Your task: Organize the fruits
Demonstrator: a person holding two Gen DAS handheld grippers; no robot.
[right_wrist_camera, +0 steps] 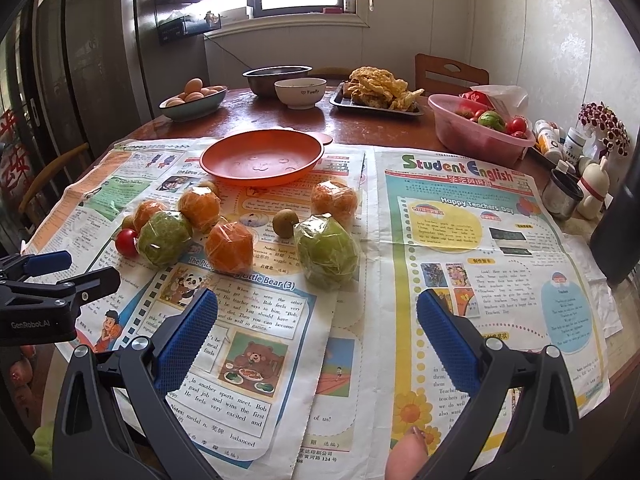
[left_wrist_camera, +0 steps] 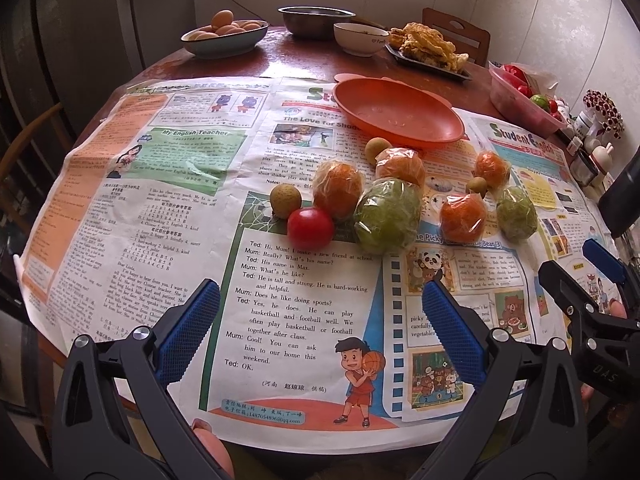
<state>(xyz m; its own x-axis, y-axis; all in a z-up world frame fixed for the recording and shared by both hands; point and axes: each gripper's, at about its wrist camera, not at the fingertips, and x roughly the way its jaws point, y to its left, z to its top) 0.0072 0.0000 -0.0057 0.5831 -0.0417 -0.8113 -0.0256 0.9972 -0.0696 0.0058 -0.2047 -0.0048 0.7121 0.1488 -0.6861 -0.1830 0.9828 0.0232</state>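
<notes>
Fruit lies loose on newspaper in front of an empty orange plate (left_wrist_camera: 396, 114) (right_wrist_camera: 260, 160). Several plastic-wrapped oranges (left_wrist_camera: 338, 190) (right_wrist_camera: 230, 248), two wrapped green fruits (left_wrist_camera: 386, 216) (right_wrist_camera: 326, 252), a red tomato (left_wrist_camera: 310, 226) (right_wrist_camera: 127, 242) and small brown longans (left_wrist_camera: 285, 200) (right_wrist_camera: 285, 222) are spread there. My left gripper (left_wrist_camera: 320, 320) is open, low over the newspaper, short of the tomato. My right gripper (right_wrist_camera: 316, 320) is open too, just short of the nearer green fruit. Neither holds anything. The right gripper also shows at the left wrist view's right edge.
At the back of the round wooden table (right_wrist_camera: 372, 128) stand a bowl of eggs (right_wrist_camera: 192, 100), a steel bowl (right_wrist_camera: 276, 78), a white bowl (right_wrist_camera: 300, 92), a tray of fried food (right_wrist_camera: 376, 92) and a pink basin of produce (right_wrist_camera: 480, 132). Bottles and figurines (right_wrist_camera: 580, 168) crowd the right edge.
</notes>
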